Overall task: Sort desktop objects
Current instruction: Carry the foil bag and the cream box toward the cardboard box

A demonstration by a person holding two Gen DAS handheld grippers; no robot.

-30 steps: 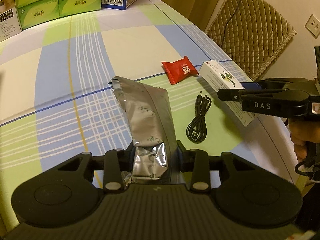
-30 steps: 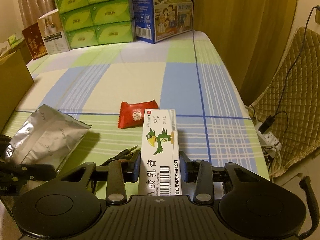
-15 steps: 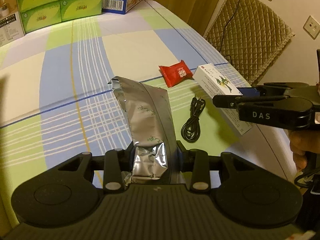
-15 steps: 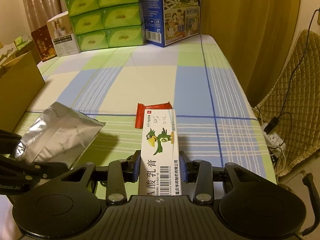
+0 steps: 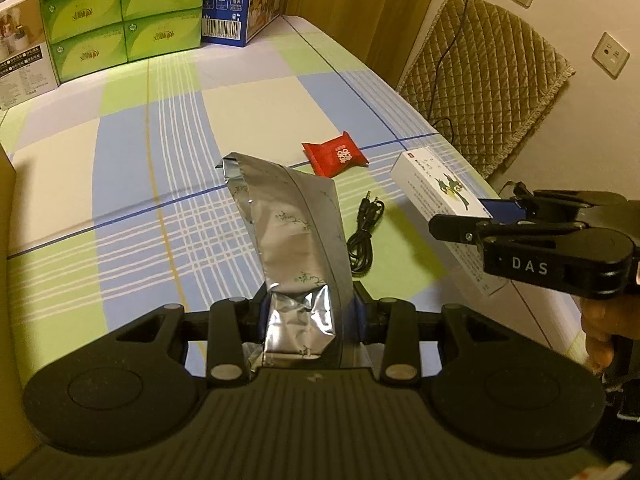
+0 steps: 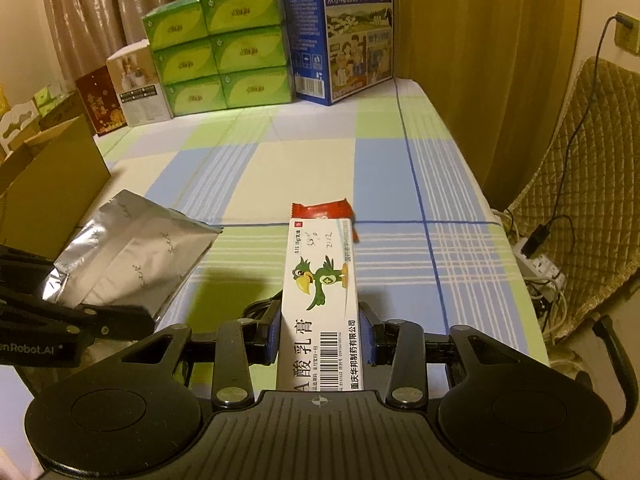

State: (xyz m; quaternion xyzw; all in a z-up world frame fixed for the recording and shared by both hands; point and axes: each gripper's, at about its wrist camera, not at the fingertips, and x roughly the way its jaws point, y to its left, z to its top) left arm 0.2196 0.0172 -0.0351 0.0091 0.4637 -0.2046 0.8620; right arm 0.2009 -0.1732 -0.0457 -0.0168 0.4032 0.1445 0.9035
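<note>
My left gripper is shut on a silver foil pouch that stands up above the checked tablecloth. My right gripper is shut on a white ointment box with a green parrot, held off the table. From the left wrist view the same box and right gripper hang at the right. A red candy wrapper and a coiled black audio cable lie on the cloth between them. The pouch shows at the left in the right wrist view.
Green tissue boxes, a blue milk carton and smaller boxes line the far edge. A brown cardboard box stands at the left. A padded chair and a power strip sit past the table's right edge.
Both grippers have risen with their loads; the pouch and the ointment box sit higher above the table, and the far boxes show more fully.
</note>
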